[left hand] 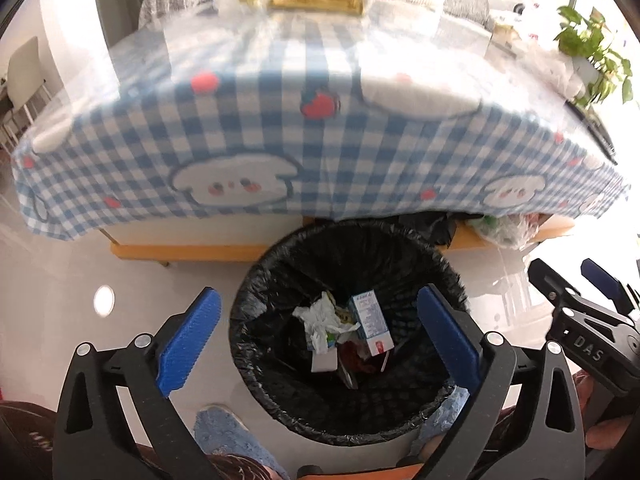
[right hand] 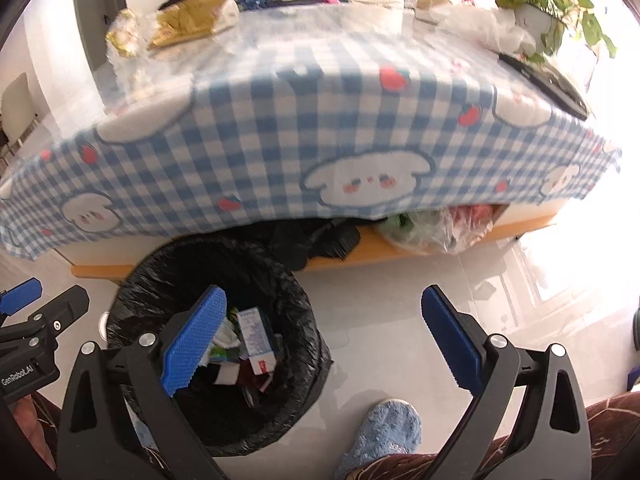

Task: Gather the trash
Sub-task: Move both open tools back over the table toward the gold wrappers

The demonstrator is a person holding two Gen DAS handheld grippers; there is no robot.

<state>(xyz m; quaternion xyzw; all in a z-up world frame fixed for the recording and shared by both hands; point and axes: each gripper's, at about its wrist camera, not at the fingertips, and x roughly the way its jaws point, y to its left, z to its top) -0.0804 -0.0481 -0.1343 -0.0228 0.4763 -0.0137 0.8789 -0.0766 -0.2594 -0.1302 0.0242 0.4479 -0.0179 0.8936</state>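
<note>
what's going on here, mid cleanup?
Yes. A person with a claw in each hand stands over a bin lined with a black bag, beside a low table under a blue checked cloth. The left claw is wide open above the bin with nothing between its pads; the right claw is open and empty too. A small carton and crumpled paper already lie in the bin. Wrappers are left at the table's far edge.

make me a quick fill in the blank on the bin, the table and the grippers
1. The trash bin is lined with a ____ bag.
2. The milk carton lies ____ the bin.
3. The tablecloth is checked in white and ____.
4. Both the left gripper and the right gripper have their jaws ____, with nothing held.

Missing words: black; inside; blue; open
</note>
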